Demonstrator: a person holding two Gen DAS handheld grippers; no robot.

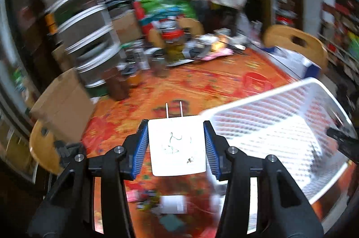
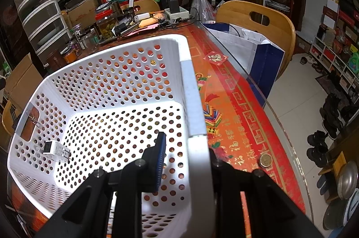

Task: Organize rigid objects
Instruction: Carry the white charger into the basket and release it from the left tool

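My left gripper (image 1: 176, 143) is shut on a white plug adapter (image 1: 177, 146) with two metal prongs pointing forward, held above the orange tablecloth just left of the white perforated basket (image 1: 291, 90). My right gripper (image 2: 186, 161) is shut on the basket's right wall (image 2: 193, 103), one blue pad inside, the other finger hidden outside. Inside the basket, at its left end, lies another white plug adapter (image 2: 56, 150). A paper clip (image 2: 32, 118) hangs at the basket's left handle slot.
Small items (image 1: 166, 202) lie on the cloth below the left gripper. Jars (image 2: 107, 25), a power strip (image 2: 177, 12) and clutter crowd the table's far end. A coin (image 2: 265, 160) lies near the glass table edge. Wooden chairs (image 2: 258, 18) and a paper bag (image 2: 246, 42) stand to the right.
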